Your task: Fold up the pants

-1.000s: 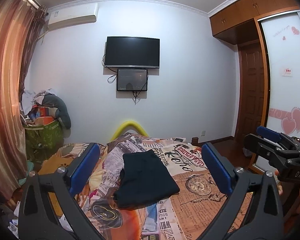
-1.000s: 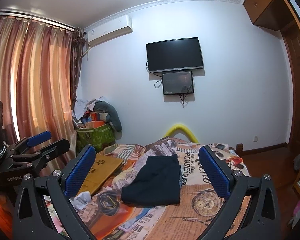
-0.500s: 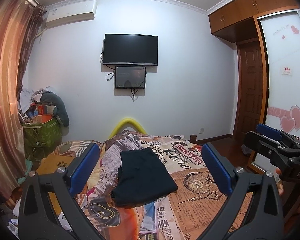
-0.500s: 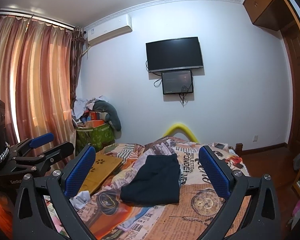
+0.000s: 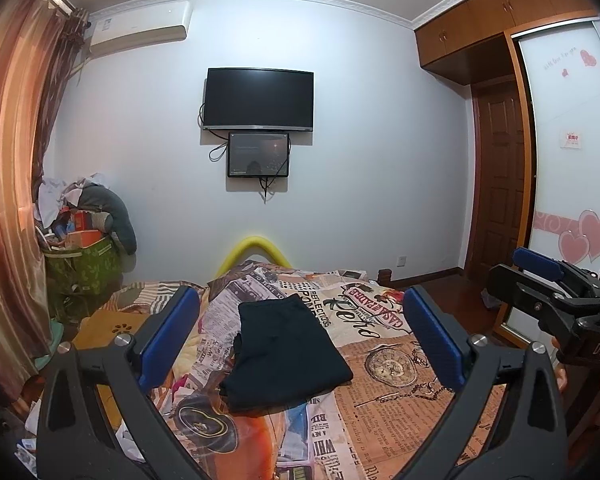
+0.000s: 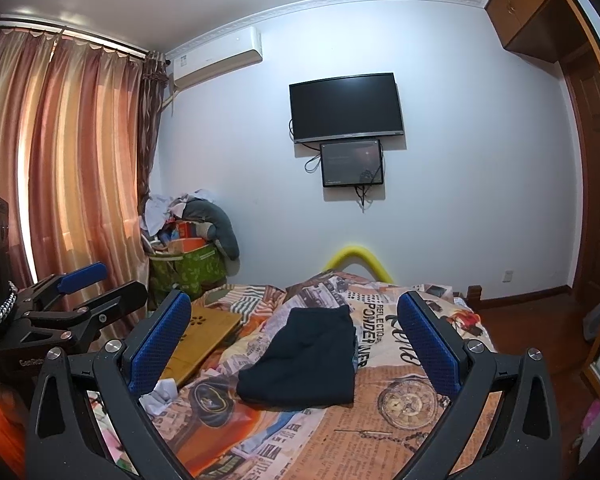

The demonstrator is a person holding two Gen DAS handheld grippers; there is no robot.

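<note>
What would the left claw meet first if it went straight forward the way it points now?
Probably nothing nearby. The left claw is open and raised, aimed above the folded pants on the bed. Going straight, it seems to reach the far wall, though depth is unclear.

One pair of dark pants (image 5: 286, 354), folded, lies on one bed covered by a single newspaper-print bedspread (image 5: 392, 364). Two grippers are raised above it: the left gripper (image 5: 300, 338) and the right gripper (image 6: 294, 342), each with two blue-padded fingers spread wide. Two dark screens hang on the far wall, one television (image 5: 259, 100) above one smaller monitor (image 5: 258, 155). One air conditioner (image 5: 140, 28) is mounted near the ceiling. One wooden lap tray (image 6: 204, 336) rests beside the pants. One green bin (image 6: 188, 268) overflows in the corner.
</note>
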